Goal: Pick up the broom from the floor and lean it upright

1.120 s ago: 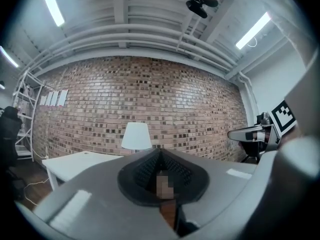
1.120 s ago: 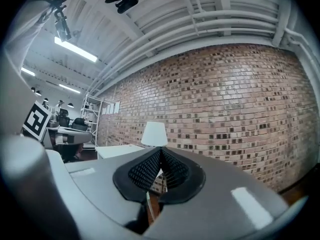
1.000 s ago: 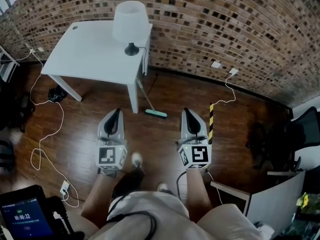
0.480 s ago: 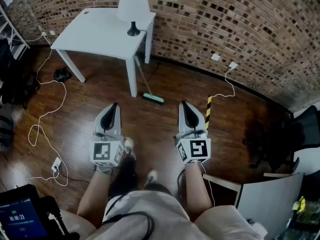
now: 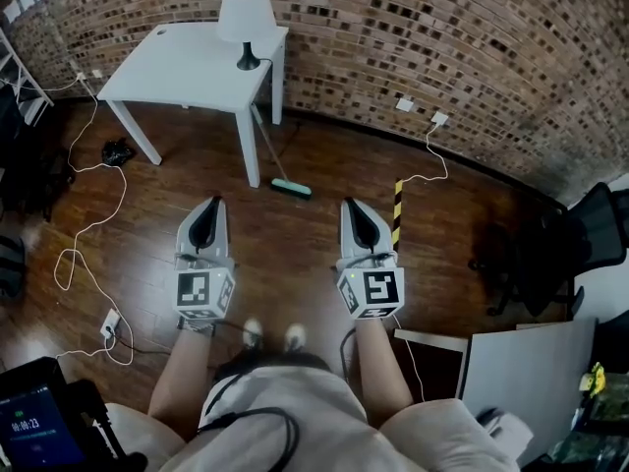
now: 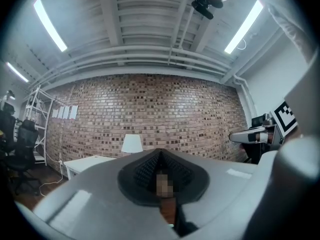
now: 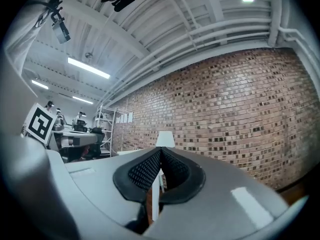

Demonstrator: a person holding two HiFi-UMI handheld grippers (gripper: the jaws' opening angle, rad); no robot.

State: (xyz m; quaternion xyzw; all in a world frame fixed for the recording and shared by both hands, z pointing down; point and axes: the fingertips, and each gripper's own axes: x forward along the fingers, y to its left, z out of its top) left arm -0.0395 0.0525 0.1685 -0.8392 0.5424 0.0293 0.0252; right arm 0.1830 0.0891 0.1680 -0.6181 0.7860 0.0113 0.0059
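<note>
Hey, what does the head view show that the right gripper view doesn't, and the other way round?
Only the head view: the broom, its green head on the wooden floor, loose white cables, and a yellow-black striped strip.
Only the right gripper view: the ceiling with its light strips, and metal shelving at the far left.
Both: the brick wall, the white lamp, and the right gripper, jaws together with nothing in them.

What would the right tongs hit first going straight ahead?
Probably the table under the lamp, which lies right in line with the right tongs. If they pass above it, the wall.
</note>
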